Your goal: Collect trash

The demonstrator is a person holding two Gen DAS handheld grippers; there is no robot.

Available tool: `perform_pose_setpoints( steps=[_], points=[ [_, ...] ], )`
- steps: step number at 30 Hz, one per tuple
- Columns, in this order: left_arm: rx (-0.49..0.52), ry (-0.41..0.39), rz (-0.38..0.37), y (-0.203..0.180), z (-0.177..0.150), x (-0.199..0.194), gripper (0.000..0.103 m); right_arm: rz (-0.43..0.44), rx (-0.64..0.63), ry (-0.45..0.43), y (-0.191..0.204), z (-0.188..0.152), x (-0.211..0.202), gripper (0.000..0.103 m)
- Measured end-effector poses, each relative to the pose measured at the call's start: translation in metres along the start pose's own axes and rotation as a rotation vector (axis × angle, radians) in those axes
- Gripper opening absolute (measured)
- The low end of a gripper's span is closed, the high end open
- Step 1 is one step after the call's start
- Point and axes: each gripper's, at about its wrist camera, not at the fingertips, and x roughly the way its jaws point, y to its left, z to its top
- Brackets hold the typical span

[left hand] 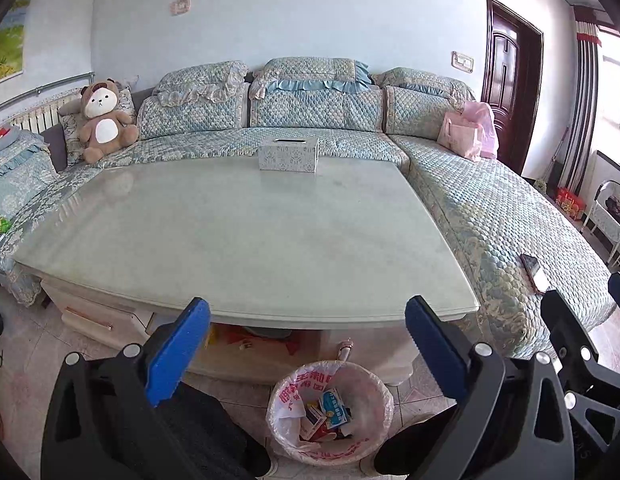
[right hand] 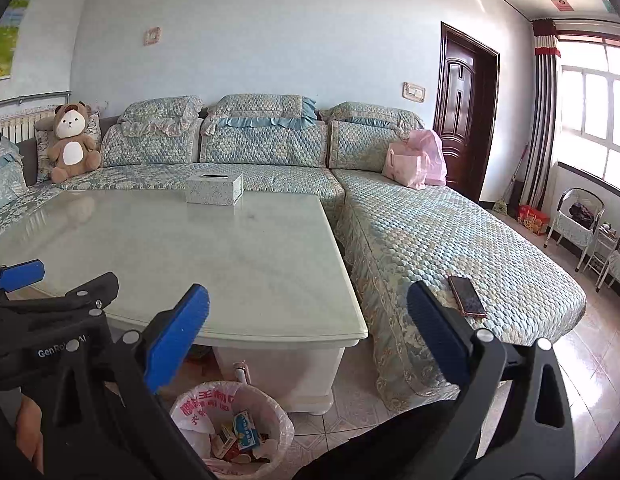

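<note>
— Anything left on the table (left hand: 246, 240)?
— Only a tissue box (left hand: 289, 154) at its far edge.
— And the trash?
— Boxes down in the bin (left hand: 329, 412), below both grippers, nearer the left gripper (left hand: 308, 320).
— Right gripper (right hand: 308, 320)?
— Wide apart, empty, like the left.

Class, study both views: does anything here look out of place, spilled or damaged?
Little stands out. A phone lies near the sofa's front edge, where it could slide off. Trash sits inside the bin, nothing spilled. Only a tissue box is on the table.
</note>
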Motion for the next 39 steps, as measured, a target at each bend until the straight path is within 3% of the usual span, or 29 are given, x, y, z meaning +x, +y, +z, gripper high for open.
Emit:
perform_pose_setpoints(
  steps=[13, 39],
  points=[
    [-0.003, -0.038, 0.028, -0.001, 0.002, -0.030, 0.096, 0.010, 0.032, -0.010, -0.005, 0.002, -0.018, 0.097],
    [-0.020, -0.049, 0.054, 0.002, 0.002, -0.030, 0.096, 0.020, 0.030, -0.012, 0.001, 0.004, -0.023, 0.097]
  ],
)
